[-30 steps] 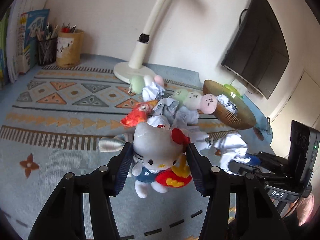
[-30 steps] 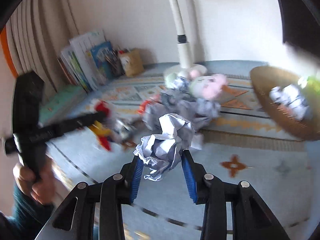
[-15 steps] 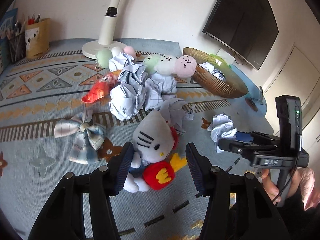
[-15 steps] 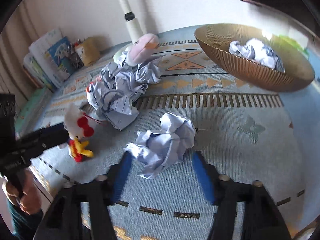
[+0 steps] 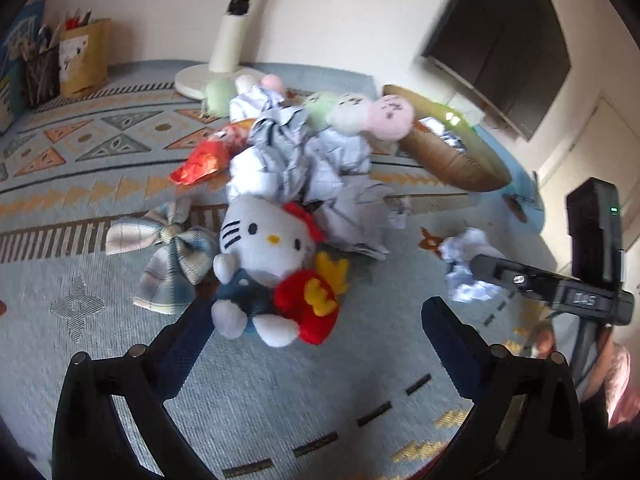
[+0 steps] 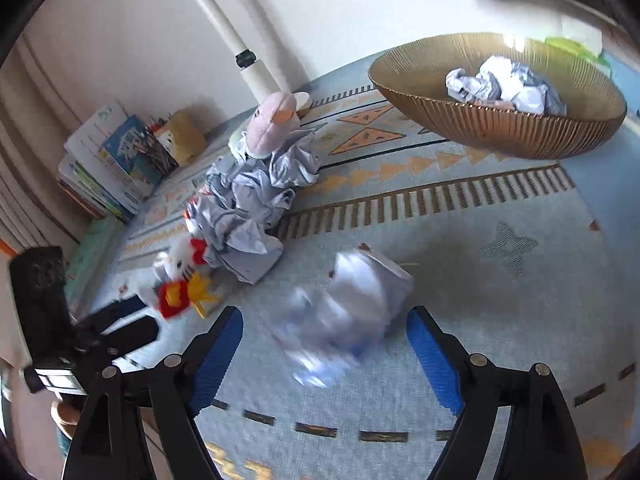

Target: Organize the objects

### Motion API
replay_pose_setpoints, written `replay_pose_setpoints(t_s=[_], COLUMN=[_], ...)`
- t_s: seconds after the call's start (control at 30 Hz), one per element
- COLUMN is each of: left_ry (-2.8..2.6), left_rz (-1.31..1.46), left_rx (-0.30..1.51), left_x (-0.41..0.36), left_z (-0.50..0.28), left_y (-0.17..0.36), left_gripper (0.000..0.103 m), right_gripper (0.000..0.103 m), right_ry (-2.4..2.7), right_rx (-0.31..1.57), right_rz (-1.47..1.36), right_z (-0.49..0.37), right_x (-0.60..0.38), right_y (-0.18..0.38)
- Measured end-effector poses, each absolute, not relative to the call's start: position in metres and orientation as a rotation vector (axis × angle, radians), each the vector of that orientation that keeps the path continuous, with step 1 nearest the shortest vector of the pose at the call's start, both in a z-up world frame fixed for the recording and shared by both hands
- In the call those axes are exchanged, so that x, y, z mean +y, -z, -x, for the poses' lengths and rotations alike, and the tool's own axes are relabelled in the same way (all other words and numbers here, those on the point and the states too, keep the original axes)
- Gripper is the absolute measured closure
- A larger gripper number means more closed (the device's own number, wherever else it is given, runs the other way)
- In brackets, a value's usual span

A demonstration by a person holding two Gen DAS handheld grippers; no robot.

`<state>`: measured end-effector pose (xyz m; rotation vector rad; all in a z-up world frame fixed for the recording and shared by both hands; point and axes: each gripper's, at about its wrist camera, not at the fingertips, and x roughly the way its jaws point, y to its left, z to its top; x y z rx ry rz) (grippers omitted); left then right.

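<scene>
So in the left wrist view, going left to right: a plaid fabric bow [image 5: 168, 254] lies flat on the patterned rug [image 5: 100, 360] at about 9 o'clock, touching the white cat plush [image 5: 268, 264], which sits dead center holding a red fries pouch. The left gripper [image 5: 316, 320] is spreading its jaws wide; the plush's feet sit in the gap, but neither pad touches it. Just behind the plush, around 12 o'clock, there's a pile of crumpled paper [image 5: 296, 160] with pastel round plushies [image 5: 360, 114] on top. Further right, at about 2 o'clock, the woven basket [image 5: 452, 160] stands tilted in view with paper in it. At 3 o'clock a loose paper ball [image 5: 466, 268] lies by the tip of the right gripper [image 5: 500, 274]. From the right wrist view that gripper's jaws are opening too, and the paper ball sits blurred on the rug between them, no pad pressing it.
</scene>
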<state>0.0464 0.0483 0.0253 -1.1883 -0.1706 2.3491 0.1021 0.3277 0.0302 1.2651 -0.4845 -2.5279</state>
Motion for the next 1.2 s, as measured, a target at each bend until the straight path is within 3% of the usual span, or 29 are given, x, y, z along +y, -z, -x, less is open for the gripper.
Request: replay_pose_setpoints(t_s=[0.2,0.43,0.47,0.5,0.57,0.63,0.87,1.03,1.2], left_ry=[-2.41,-2.452,-2.468,-2.497,-2.46,-2.441,-2.424,-2.332,-2.262], left_rz=[1.214,1.238,1.239,1.247,1.24,1.207,0.962,0.829,0.812], left_rx=[-0.165,-0.182,-0.183,-0.175,-0.258,-0.335,-0.329,-0.302,-0.249], left_x=[0.054,0.054,0.054,0.053,0.047,0.041,0.065,0.127,0.204], left_z=[-0.041,-0.034,-0.034,-0.034,-0.035,-0.04,-0.043,-0.009,0.026], left_y=[-0.017,-0.016,-0.015,-0.016,-0.017,-0.022,-0.089,-0.134,-0.143], left_gripper=[0.002,0.025,0.039,0.045,0.056,0.057,0.057,0.057,0.057], right_gripper=[0.022,0.024,0.031,0.055,0.06,0.06,0.06,0.06,0.059], right_ry=[2.586,2.653,2.66,2.666,2.665,2.707,2.855,3.036,3.147], right_rx=[-0.491,-0.432,-0.445,-0.458,-0.45,-0.401,-0.382,-0.457,-0.495], right_rz=[-1.289,-1.264,-1.25,-1.23,-1.215,-1.167,-0.91,-0.765,-0.792], right_z=[-0.099,-0.115,-0.118,-0.119,-0.119,-0.123,-0.135,-0.117,-0.079], right_x=[0.32,0.33,0.332,0.333,0.332,0.329,0.359,0.403,0.433], right_y=[-0.023,-0.024,-0.024,-0.025,-0.026,-0.033,-0.09,-0.14,-0.156])
